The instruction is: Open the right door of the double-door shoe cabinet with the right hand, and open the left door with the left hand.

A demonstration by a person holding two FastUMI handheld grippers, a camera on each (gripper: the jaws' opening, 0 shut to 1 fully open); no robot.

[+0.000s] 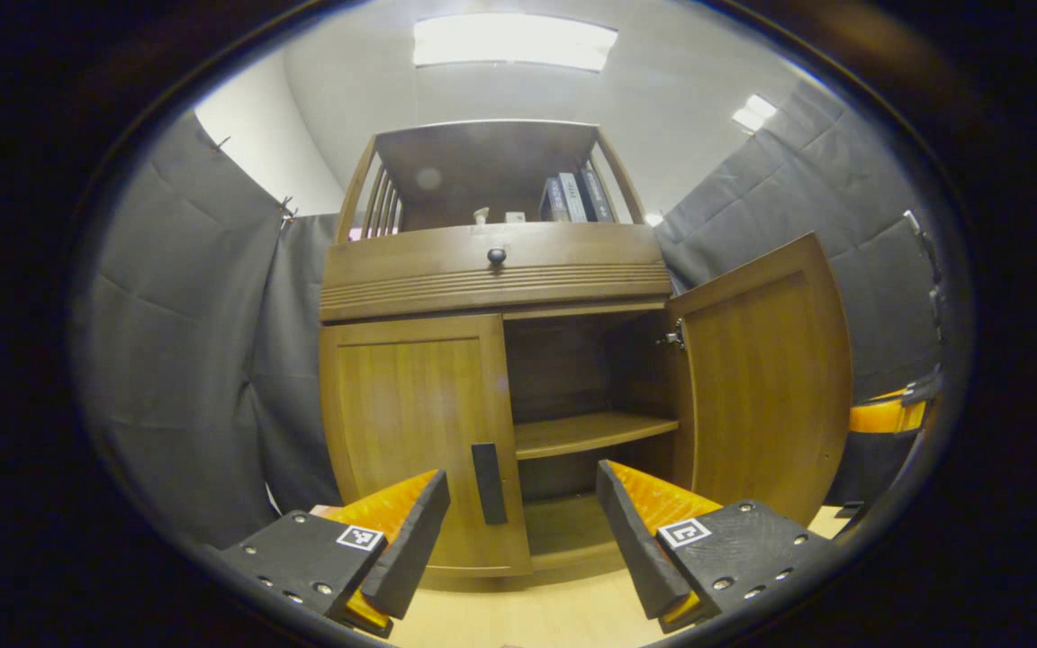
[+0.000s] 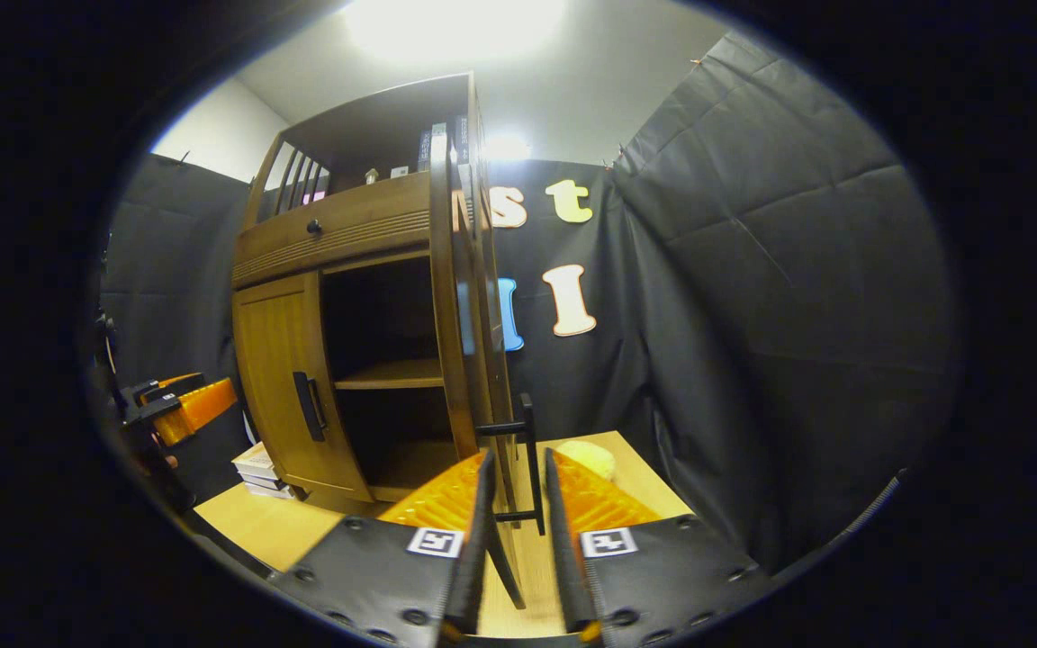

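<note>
Already swung wide, the right door (image 1: 766,378) of the shoe cabinet (image 1: 491,270) stands edge-on between the right gripper (image 2: 516,504) fingers, which sit narrowly around its handle (image 2: 527,459); contact can't be confirmed. Meanwhile the left gripper (image 1: 523,531), spread wide, faces the shut left door (image 1: 415,432) and its handle (image 1: 488,482), apparently lining up the next pull.

Left gripper (image 1: 523,531): held level and low, its fingers (image 1: 410,540) spread wide apart with nothing between them.
Right gripper (image 2: 516,540): held low, its fingers (image 2: 475,540) drawn close together, a narrow gap left between them; whether anything is pressed cannot be told.
Left gripper seen in the right gripper view (image 2: 181,405): at the far left edge, partly hidden.
</note>
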